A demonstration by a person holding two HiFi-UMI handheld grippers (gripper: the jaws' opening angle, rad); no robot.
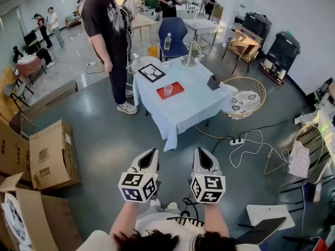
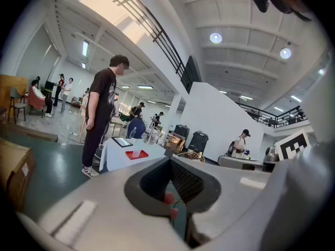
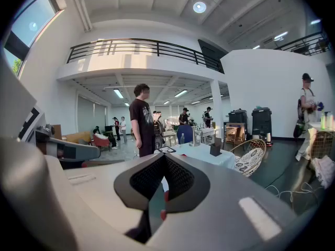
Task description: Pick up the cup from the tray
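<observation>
Across the room in the head view, a small translucent pink cup [image 1: 168, 90] stands on a red tray [image 1: 177, 89] on a table with a white cloth [image 1: 183, 106]. Both grippers are held low and close to me, far short of the table. The left gripper [image 1: 153, 152] is shut and holds nothing, and so is the right gripper [image 1: 199, 151]. In the left gripper view the closed jaws [image 2: 169, 161] point toward the distant red tray [image 2: 136, 154]. The right gripper view shows its jaws [image 3: 165, 156] closed, with the table [image 3: 201, 153] beyond them.
A person in a black T-shirt [image 1: 107, 25] stands at the table's left side. On the table are a framed picture [image 1: 152, 72] and a dark box [image 1: 213, 81]. Cardboard boxes [image 1: 49, 153] lie left. A wicker chair [image 1: 246, 95] and power strip with cables [image 1: 238, 140] are right.
</observation>
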